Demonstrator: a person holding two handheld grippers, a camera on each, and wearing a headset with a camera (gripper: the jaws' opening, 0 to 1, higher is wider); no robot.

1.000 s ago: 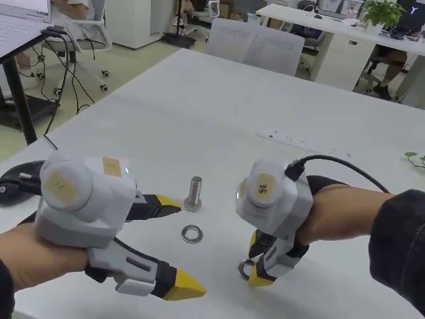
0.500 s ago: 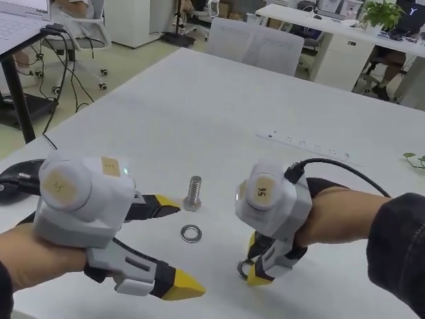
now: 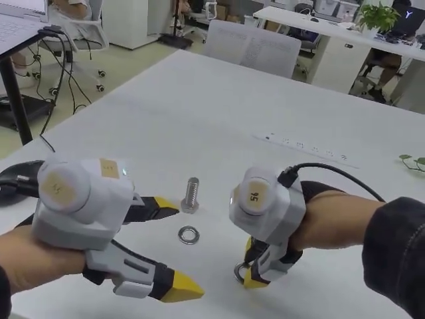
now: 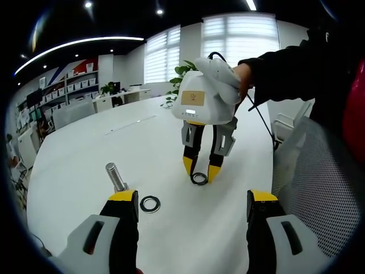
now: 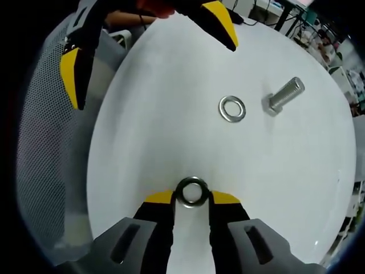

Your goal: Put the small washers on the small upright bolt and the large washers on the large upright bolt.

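White laminate forms the broad surface (image 3: 232, 100), which carries a white power strip (image 3: 309, 147) towards its far side. Beyond it the office holds a grey mesh chair (image 3: 252, 45), other desks and a potted green plant (image 3: 378, 13). A silver steel bolt (image 3: 191, 195) stands head-down on the surface. A flat silver steel washer (image 3: 188, 234) lies near it, not touching. The right tongs (image 5: 192, 198) point downward, clenched on a second silver ring washer (image 5: 192, 180) low over the surface. Whether it touches cannot be told. The left tongs (image 3: 179, 247) are spread wide, holding nothing. A dark object (image 3: 13, 176) at the left edge is half hidden behind them.
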